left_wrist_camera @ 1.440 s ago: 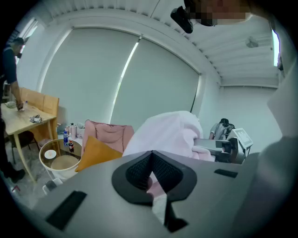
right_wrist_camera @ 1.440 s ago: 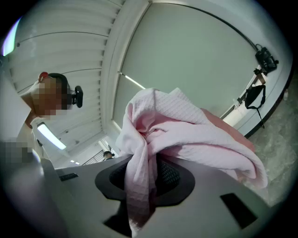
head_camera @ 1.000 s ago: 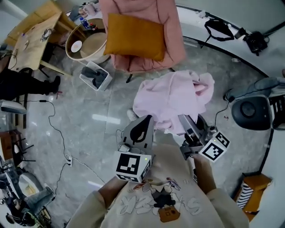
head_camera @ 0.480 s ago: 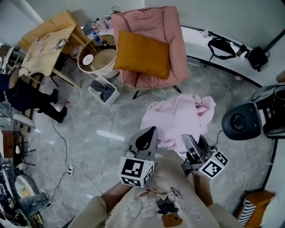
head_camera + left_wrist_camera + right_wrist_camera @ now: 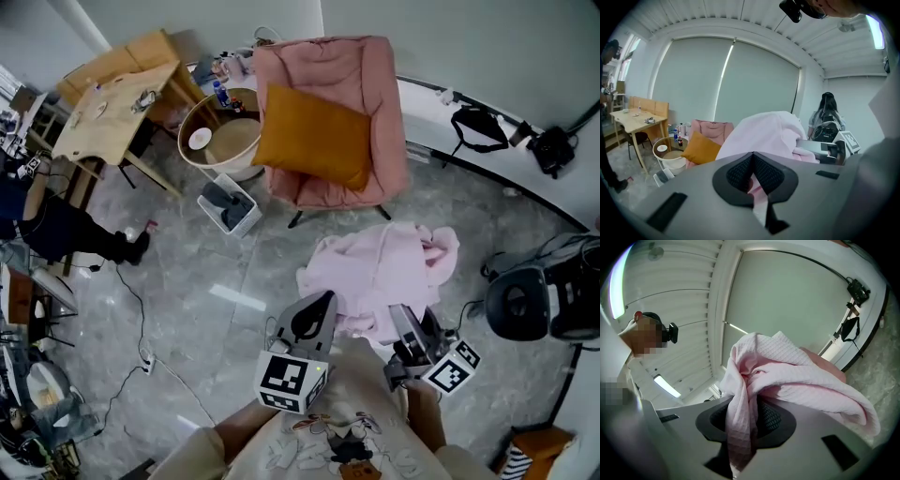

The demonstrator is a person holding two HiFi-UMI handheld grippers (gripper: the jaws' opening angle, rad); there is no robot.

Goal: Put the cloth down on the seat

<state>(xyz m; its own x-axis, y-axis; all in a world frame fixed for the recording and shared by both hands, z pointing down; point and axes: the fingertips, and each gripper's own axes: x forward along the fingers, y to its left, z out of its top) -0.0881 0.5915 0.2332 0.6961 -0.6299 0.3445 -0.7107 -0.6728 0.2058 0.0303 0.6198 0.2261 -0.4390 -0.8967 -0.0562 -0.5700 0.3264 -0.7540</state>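
Pink cloth (image 5: 380,267) clamped between both grippers' jaws.

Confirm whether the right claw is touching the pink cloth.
Touching. The right gripper view shows the pink cloth bunched into a fold between the right claw's two pads, which press on it from both sides.

Left gripper (image 5: 323,302) and right gripper (image 5: 401,317) are held side by side, lower centre, fingers (image 5: 774,420) pinched tight on the cloth (image 5: 380,267).
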